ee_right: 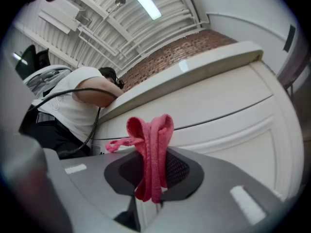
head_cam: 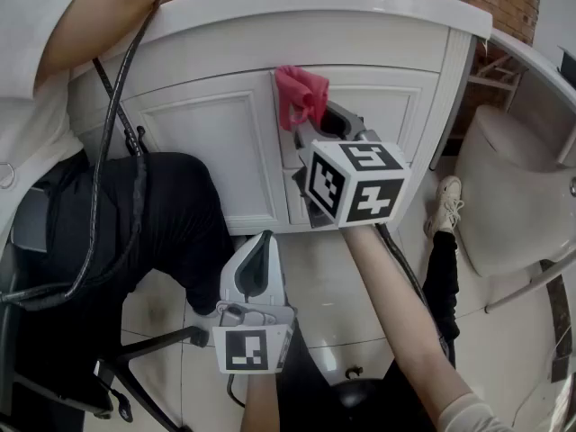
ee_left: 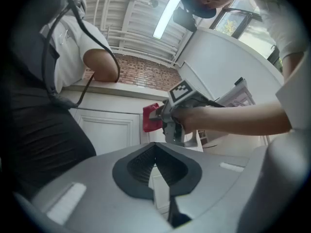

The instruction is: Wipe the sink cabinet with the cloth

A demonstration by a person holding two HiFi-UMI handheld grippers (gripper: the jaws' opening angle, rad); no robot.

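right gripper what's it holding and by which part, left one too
The right gripper is shut on the cloth, pinching its bunched folds, with loops sticking out past the jaws. The left gripper is shut on nothing.

Right gripper (ee_right: 151,181) clamped on folded pink cloth (ee_right: 151,142), by white sink cabinet (ee_right: 228,115); contact unclear.

I see a pale tiled floor (head_cam: 342,304) beneath both sets of fingers. The white sink cabinet (head_cam: 207,142) stands on it, straight ahead of the fingers (ee_right: 214,188) of my right gripper (ee_right: 154,176). A chair's black wheeled base (head_cam: 135,367) sits left of the fingers (head_cam: 236,277) of my left gripper (ee_left: 156,171). A white shoe (head_cam: 445,207) and a toilet (head_cam: 513,196) rest right of the right fingers.
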